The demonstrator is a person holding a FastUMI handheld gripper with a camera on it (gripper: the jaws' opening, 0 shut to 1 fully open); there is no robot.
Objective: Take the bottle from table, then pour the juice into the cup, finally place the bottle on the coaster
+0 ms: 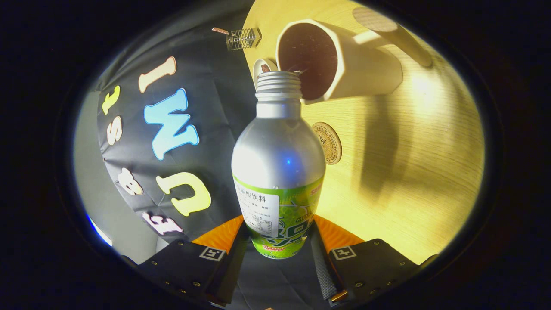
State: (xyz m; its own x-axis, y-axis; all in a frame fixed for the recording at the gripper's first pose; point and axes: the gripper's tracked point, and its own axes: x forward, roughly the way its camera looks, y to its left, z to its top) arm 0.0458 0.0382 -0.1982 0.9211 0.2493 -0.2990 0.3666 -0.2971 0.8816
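Note:
My gripper (pixel 279 247) is shut on the silver bottle (pixel 277 155), both fingers pressing its green-labelled lower body. The bottle is uncapped and tipped, its threaded mouth (pixel 278 79) right at the rim of the white cup (pixel 340 60). The cup has a dark inside and a handle, and it stands on the wooden table (pixel 413 172). A round cork coaster (pixel 329 143) lies on the table beside the bottle's shoulder, between my fingers and the cup. I cannot make out any stream of juice.
A small white bottle cap (pixel 263 67) lies on the table by the cup, just behind the bottle's mouth. A wire-mesh object (pixel 243 38) stands past the table's edge. The cup casts a long shadow (pixel 379 146) across the wood.

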